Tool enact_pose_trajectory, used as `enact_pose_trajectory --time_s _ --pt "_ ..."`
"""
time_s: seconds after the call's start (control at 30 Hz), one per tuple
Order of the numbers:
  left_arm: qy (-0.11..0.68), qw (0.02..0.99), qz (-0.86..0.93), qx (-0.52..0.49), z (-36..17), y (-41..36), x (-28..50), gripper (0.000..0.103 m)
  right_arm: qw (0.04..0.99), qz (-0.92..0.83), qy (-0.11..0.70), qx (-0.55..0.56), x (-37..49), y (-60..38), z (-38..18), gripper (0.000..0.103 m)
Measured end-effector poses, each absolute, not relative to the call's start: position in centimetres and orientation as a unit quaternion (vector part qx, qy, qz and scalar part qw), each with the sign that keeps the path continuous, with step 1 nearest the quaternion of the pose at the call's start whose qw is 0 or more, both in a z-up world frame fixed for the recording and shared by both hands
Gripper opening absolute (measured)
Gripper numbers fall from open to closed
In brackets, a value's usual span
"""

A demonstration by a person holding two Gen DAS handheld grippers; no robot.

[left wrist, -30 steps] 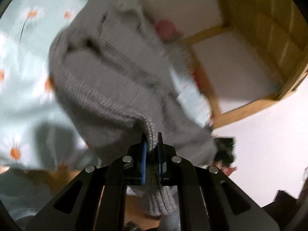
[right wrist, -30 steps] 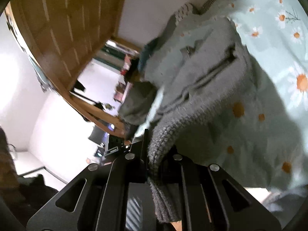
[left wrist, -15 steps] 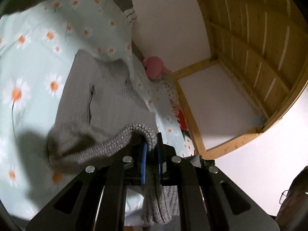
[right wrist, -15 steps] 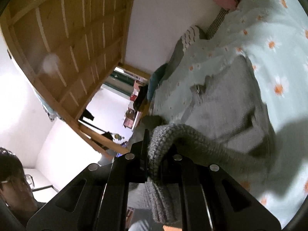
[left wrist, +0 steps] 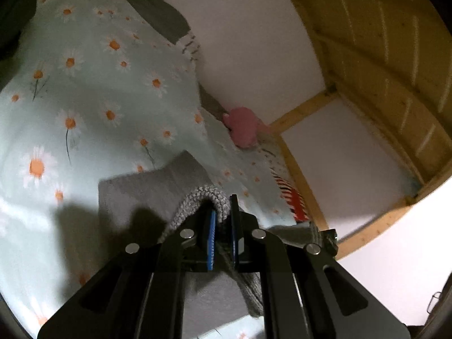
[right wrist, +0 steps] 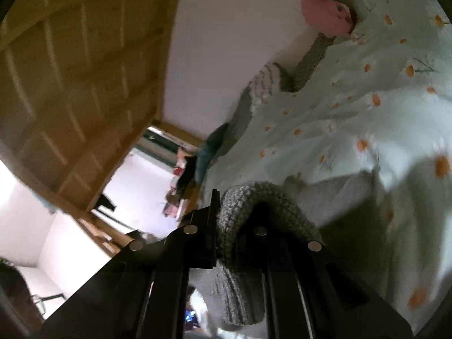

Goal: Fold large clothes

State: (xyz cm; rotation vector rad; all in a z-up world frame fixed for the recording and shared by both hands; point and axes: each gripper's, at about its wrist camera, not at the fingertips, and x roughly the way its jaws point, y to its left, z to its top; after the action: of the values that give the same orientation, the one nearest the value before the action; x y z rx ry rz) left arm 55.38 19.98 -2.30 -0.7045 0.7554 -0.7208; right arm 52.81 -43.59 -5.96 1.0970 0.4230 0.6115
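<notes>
Lying near sweater: pink plush

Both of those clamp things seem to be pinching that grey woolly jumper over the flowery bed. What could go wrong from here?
The left gripper and right gripper each pinch only a narrow ribbed edge of the grey sweater, so the knit might slip free or stretch. Much of it hangs loose over the daisy bedspread, so it could bunch rather than fold flat. A wide swing might nudge the pink plush toy.

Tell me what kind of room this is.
Most likely a bedroom, on the lower bunk of a wooden bunk bed: a daisy-print duvet covers the mattress, a pink soft toy sits by the wall, and wooden slats run overhead.
</notes>
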Motion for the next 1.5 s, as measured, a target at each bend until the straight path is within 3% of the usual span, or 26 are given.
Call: enact_pose_trajectory --time_s 0.27,0.3,0.33,0.37,0.4,0.43,0.47,0.57,0.63,0.73,0.83,0.9,1.0,1.07,1.1,1.13,1.17,1.2,1.23,1.27,1.3,1.33,1.43,1.5 --pt "0.404 0.778 -0.276 -0.393 -8.6 20.9 65.0 0.008 0.779 0.200 0.290 0.518 63.9 -43.3 -9.4 0.011" --pt "0.415 0.769 -0.260 -0.411 -9.8 21.3 66.0 0.010 0.769 0.185 0.306 0.529 64.9 -43.5 -10.1 0.012" --pt "0.422 0.761 -0.252 -0.423 -10.5 21.5 66.6 0.021 0.763 0.172 0.319 0.536 65.4 -43.6 -10.8 0.017" --pt "0.429 0.750 -0.245 -0.440 -11.4 21.8 67.2 0.049 0.754 0.153 0.332 0.546 66.0 -43.8 -11.3 0.047" --pt "0.432 0.737 -0.240 -0.461 -12.3 22.1 67.6 0.064 0.734 0.149 0.325 0.578 66.3 -44.2 -11.9 0.097" --pt "0.419 0.730 -0.226 -0.490 -12.9 22.8 67.6 0.080 0.723 0.149 0.306 0.601 66.3 -44.5 -12.2 0.099" --pt "0.397 0.741 -0.210 -0.499 -12.8 23.5 67.2 0.082 0.714 0.147 0.290 0.620 66.2 -44.9 -12.1 0.100" --pt "0.346 0.770 -0.190 -0.502 -11.5 25.3 66.0 0.094 0.736 0.143 0.297 0.592 66.5 -45.0 -10.7 0.100" --pt "0.337 0.781 -0.199 -0.487 -9.9 25.4 65.2 0.096 0.767 0.140 0.302 0.549 66.5 -44.6 -9.0 0.100" --pt "0.359 0.818 -0.230 -0.385 -7.1 22.7 64.6 0.096 0.830 0.124 0.300 0.454 65.9 -43.8 -5.3 0.100" --pt "0.382 0.865 -0.231 -0.230 -5.9 18.0 63.8 0.096 0.887 0.064 0.347 0.296 66.5 -41.8 -2.9 0.100" --pt "0.407 0.876 -0.213 -0.148 -6.7 15.3 64.3 0.096 0.898 0.028 0.402 0.178 67.4 -39.8 -3.3 0.100" --pt "0.472 0.855 -0.185 -0.109 -9.3 14.1 66.4 0.096 0.884 0.014 0.467 0.001 68.7 -36.0 -5.6 0.100" --pt "0.509 0.836 -0.183 -0.098 -11.4 13.8 67.7 0.096 0.874 0.036 0.484 -0.032 68.8 -34.9 -7.2 0.098" --pt "0.509 0.840 -0.175 -0.071 -11.9 13.5 67.8 0.095 0.867 0.047 0.494 -0.038 69.0 -34.3 -8.2 0.086" --pt "0.508 0.843 -0.168 -0.050 -12.0 13.4 67.8 0.080 0.862 0.052 0.502 -0.034 69.1 -34.2 -9.0 0.075" --pt "0.498 0.851 -0.164 -0.030 -11.8 13.4 67.7 0.050 0.858 0.050 0.510 -0.026 69.6 -34.2 -9.7 0.060" --pt "0.494 0.852 -0.171 -0.035 -11.6 13.6 67.6 0.035 0.861 0.045 0.507 -0.020 69.8 -34.2 -10.0 0.042" --pt "0.491 0.851 -0.181 -0.054 -11.3 14.2 67.5 0.027 0.868 0.047 0.495 -0.017 69.7 -34.4 -9.8 0.033" --pt "0.487 0.853 -0.180 -0.062 -11.0 14.6 67.3 0.023 0.876 0.047 0.479 -0.004 69.4 -34.9 -9.3 0.020" --pt "0.481 0.856 -0.181 -0.060 -10.7 14.8 67.2 0.021 0.886 0.055 0.460 0.015 69.1 -35.4 -8.7 0.016" --pt "0.473 0.860 -0.182 -0.058 -10.4 15.1 67.0 0.015 0.905 0.076 0.415 0.059 68.3 -36.5 -7.4 0.016" --pt "0.418 0.882 -0.192 -0.096 -8.4 16.8 66.0 0.013 0.936 0.102 0.300 0.156 66.0 -39.5 -4.5 0.016" --pt "0.357 0.902 -0.191 -0.147 -6.5 18.3 64.9 0.013 0.939 0.096 0.266 0.193 65.7 -40.9 -3.8 0.016"
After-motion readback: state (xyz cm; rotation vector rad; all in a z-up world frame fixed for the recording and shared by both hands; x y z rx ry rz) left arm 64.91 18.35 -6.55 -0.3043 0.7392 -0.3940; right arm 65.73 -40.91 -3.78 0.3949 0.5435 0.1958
